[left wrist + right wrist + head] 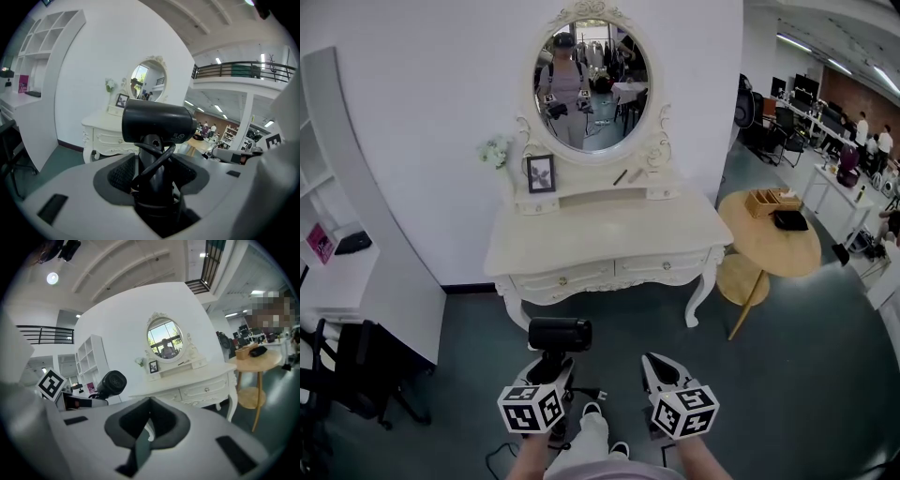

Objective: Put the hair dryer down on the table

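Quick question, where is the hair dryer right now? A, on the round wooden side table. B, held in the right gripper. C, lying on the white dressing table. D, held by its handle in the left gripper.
D: the left gripper has its fingers clamped on the handle of the black hair dryer, up in the air and short of the dressing table.

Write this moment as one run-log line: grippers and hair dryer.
left gripper: shut on hair dryer handle | right gripper: shut, empty | hair dryer: not yet on dressing table
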### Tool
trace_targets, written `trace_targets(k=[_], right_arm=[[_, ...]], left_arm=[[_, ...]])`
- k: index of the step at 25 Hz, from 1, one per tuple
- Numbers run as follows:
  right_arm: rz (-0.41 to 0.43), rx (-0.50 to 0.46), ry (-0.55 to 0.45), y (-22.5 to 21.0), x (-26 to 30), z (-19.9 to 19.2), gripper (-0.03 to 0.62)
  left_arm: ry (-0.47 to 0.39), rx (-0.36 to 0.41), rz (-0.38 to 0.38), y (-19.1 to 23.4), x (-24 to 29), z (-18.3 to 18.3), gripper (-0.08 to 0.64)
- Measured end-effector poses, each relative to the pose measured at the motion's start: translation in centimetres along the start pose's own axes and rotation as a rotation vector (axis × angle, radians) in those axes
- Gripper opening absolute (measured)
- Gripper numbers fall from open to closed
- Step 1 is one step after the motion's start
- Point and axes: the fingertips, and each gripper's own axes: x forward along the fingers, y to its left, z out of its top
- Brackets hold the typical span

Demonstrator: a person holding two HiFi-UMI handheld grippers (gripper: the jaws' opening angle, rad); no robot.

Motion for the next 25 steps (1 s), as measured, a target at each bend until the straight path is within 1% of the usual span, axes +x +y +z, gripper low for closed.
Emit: trace_targets(k=[6,11,17,25], right_arm=[[0.000,0.011,-0.005,-1.4,2.4,1.0,0.003],[-0.024,0.016,0.006,-3.8,5.2,2.0,0.003],[-0.064,0.017,-0.014,-7.2,10.1,4.8,0.003],[-0.080,0.003,-0.026,-9.4,17.8,9.2,0.003]], left_arm=[[0.002,-0.002,-0.003,0.5,3.0,1.5,0.227],[0.009,-0.010,-0.010,1.5,7.1,3.4,0.227],[-0.009,0.001,-0.035,2.5,12.9,7.5,0.227],[-0.014,0.017,-0.065,4.6,19.5,13.2,0.227]])
